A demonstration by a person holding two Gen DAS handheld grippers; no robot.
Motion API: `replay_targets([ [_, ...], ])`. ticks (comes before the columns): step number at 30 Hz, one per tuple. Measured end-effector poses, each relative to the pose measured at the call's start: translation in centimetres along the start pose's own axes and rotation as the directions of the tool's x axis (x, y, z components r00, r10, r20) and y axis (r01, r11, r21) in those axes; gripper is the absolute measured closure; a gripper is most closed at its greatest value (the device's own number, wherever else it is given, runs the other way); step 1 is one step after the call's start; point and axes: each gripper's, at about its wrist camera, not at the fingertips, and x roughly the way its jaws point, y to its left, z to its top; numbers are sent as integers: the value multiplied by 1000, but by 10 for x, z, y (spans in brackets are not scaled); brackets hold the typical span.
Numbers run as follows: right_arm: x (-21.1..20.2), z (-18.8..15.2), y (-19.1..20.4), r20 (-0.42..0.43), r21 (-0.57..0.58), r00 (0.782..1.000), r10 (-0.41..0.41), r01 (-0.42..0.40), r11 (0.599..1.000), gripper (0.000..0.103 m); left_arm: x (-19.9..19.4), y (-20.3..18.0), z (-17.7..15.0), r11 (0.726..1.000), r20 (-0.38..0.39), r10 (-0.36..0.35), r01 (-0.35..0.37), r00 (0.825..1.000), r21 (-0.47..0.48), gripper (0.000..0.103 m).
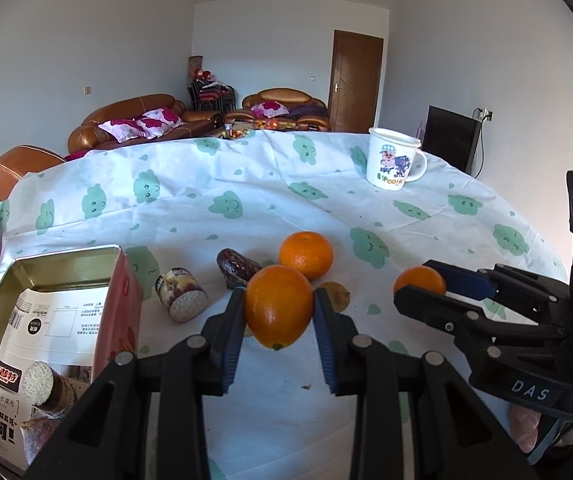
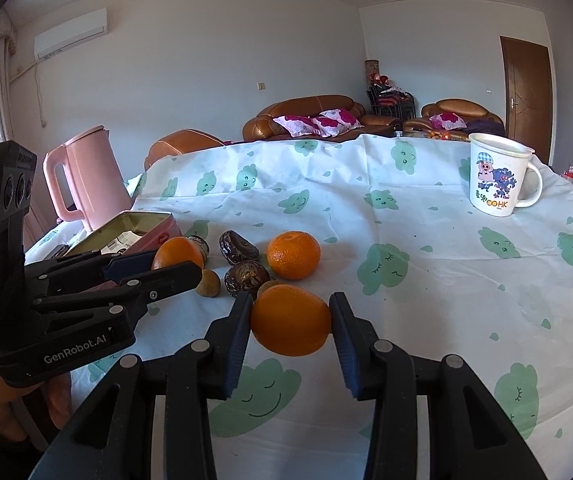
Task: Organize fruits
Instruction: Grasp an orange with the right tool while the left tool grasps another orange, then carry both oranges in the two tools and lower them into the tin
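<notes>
Both claws were loaded: the left gripper had closed its pads on an orange lifted just clear of the cloud-print tablecloth, while the right gripper pinched a second orange, a third orange resting on the cloth beside the dark, wrinkled fruits. To do this well, each squeeze needed to stay on the widest part and travel level toward the open tin box, probably the drop spot. The box's near end was cut off, and those dark fruits were hard to identify.
</notes>
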Motion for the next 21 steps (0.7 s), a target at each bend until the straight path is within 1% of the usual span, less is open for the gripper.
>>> replay_targets([
  [12, -11, -2, 1, 50, -8, 999, 3, -2, 1000, 61, -15, 1, -1, 999, 77, 39, -38, 996, -8, 68],
  [21, -16, -2, 2, 82, -16, 997, 0, 1, 1000, 61, -22, 0, -2, 998, 115, 58, -58, 992, -1, 68],
])
